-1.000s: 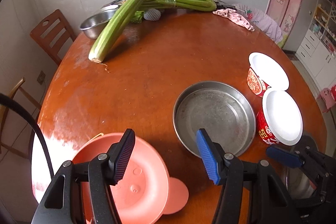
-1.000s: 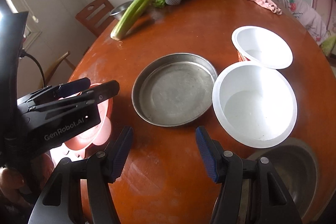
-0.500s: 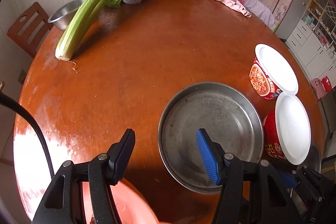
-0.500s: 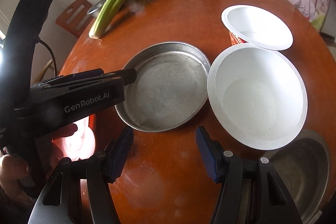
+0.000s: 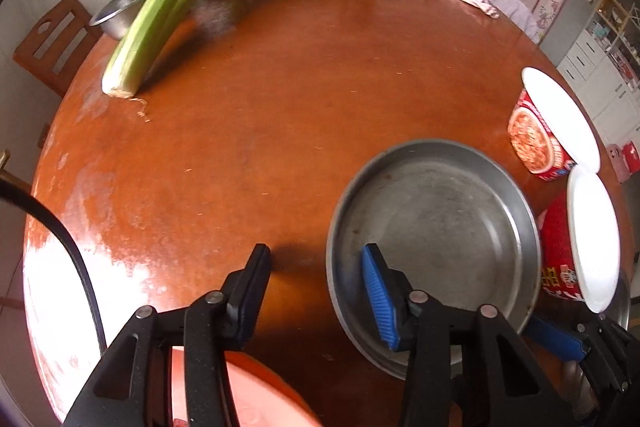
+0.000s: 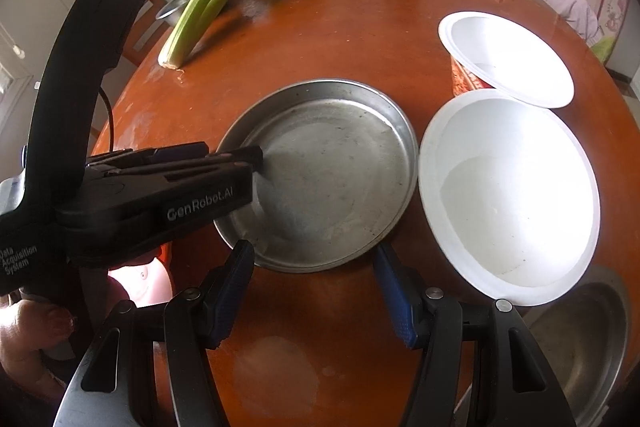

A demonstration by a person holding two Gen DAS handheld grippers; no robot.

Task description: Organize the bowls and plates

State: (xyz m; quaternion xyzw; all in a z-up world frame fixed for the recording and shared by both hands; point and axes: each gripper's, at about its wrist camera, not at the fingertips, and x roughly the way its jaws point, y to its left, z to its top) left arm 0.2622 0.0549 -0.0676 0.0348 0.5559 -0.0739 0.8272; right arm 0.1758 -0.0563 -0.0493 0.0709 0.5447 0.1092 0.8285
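The round shallow steel pan (image 5: pixel 436 227) sits near the table's (image 5: pixel 280 87) front-right edge. The left gripper (image 5: pixel 316 291), jaws just narrowing but gripping nothing, straddles its near-left rim; the right gripper (image 6: pixel 312 291) stands part-open, empty.

Black left gripper (image 6: pixel 256 163) marked GenRobot.AI; blue ribbed pads (image 5: pixel 378 297), silver screws

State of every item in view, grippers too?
left gripper: open, jaws just closing, steel plate rim between them
right gripper: open, empty
steel plate: upright, empty, on table
near paper bowl: upright, empty
far paper bowl: upright, empty
pink bowl: mostly hidden
near steel bowl: upright, empty
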